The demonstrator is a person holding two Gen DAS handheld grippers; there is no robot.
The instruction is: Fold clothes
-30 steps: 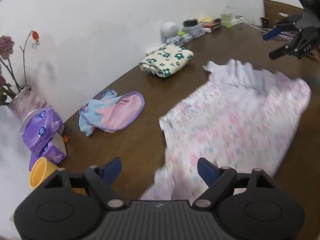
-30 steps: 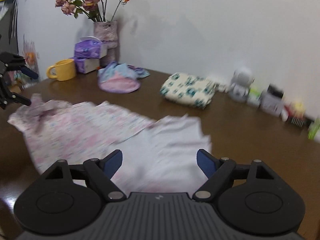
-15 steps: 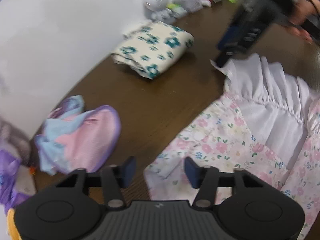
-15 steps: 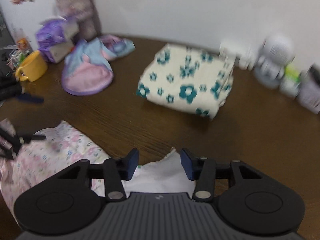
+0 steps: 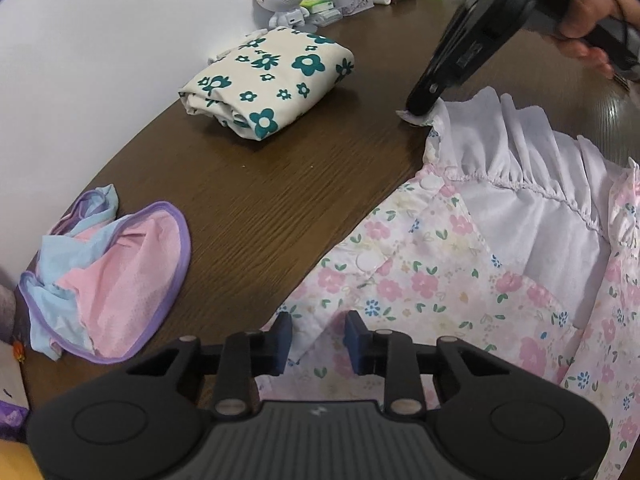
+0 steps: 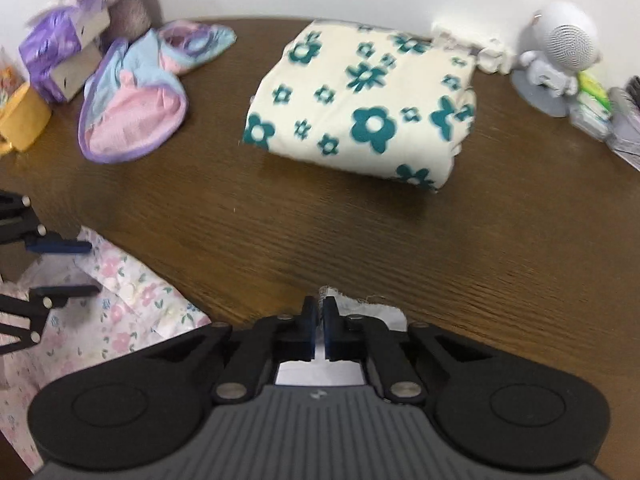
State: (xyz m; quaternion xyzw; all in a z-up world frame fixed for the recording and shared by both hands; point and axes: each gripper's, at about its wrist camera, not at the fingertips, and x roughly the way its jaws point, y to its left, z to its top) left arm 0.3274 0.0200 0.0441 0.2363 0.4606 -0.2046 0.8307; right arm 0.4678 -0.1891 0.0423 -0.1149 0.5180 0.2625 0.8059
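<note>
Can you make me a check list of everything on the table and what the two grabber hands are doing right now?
Surface: brown wooden table, bare in the middle.
Job's things: pink floral garment spread flat; cream flowered bundle already folded; pink and blue garment crumpled.
Clutter: white robot figure, yellow mug, purple tissue packs, small boxes by the wall.
Grippers: left gripper open around the garment's edge; right gripper pinching its white corner.
Cables: nothing seen.
Surroundings: white wall.
</note>
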